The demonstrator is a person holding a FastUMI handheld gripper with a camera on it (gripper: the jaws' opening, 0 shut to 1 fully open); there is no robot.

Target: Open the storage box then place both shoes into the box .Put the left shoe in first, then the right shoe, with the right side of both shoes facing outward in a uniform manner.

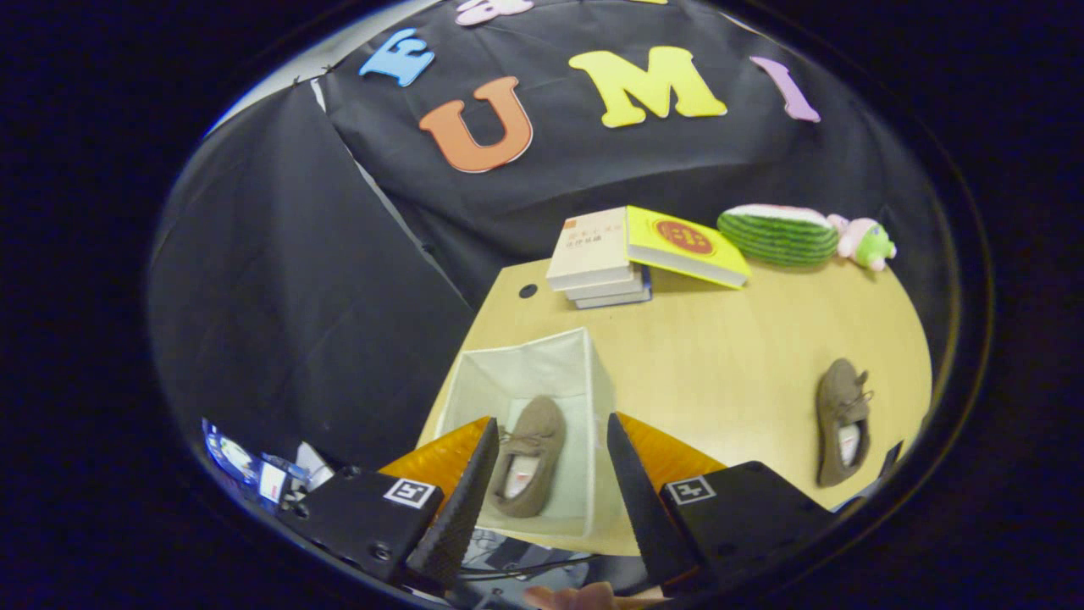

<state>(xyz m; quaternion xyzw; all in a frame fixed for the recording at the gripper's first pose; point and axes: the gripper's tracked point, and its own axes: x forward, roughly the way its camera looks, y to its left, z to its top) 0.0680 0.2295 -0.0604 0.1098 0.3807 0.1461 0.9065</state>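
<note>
I saw the hand-held gripper (546, 483) released, fingers spread above the storage box (542, 364); left shoe (529, 457) inside, long axis along the fingers, toe pointing away; right shoe (843, 419) on worktop (720, 339).

— Gripper state? (542, 474)
— My handheld two-finger gripper hangs raised and tilted downward, jaws spread wide apart, both ribbed fingers (461, 500) pressing on nothing.
— Any hand visible?
— A sliver of my hand (584, 597) shows just below, between the finger bases.
</note>
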